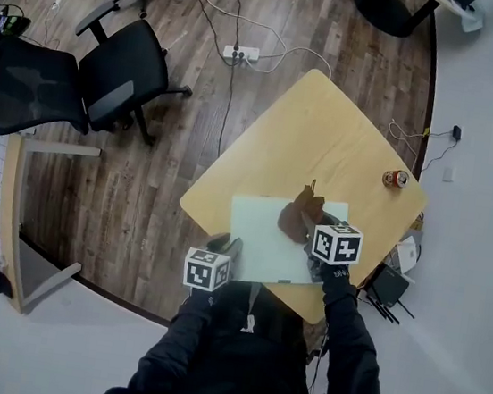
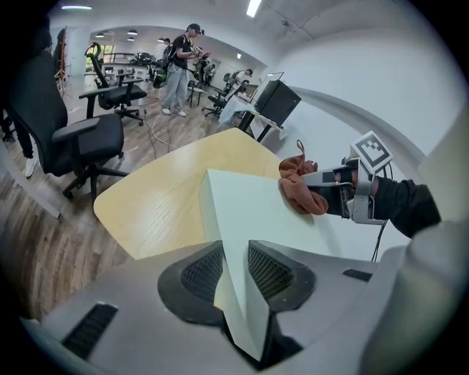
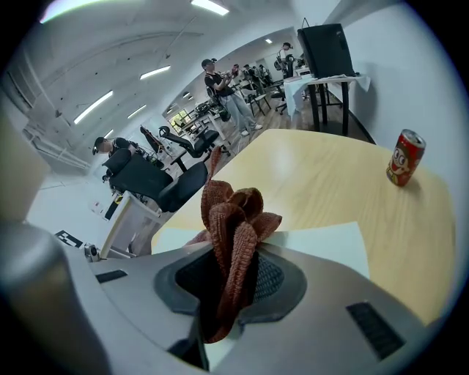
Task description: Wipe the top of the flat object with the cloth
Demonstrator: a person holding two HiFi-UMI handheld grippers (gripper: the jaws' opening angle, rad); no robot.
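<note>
Right claw [image 1: 312, 233] holds the brown cloth [image 1: 297, 215] on the pale sheet [image 1: 264, 232]; left claw [image 1: 228, 247] at its near corner.

no words or numbers are legible. the small red drink can [image 3: 404, 157] at the far right of the light wooden table [image 3: 330, 183] shows a cartoon face; its lettering is too small to read.

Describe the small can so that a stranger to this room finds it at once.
Find the light wooden table. Near its right corner in the head view stands a small can, upright and alone. Its bright red body and silver top set it apart from the pale flat board and the brown cloth.
</note>
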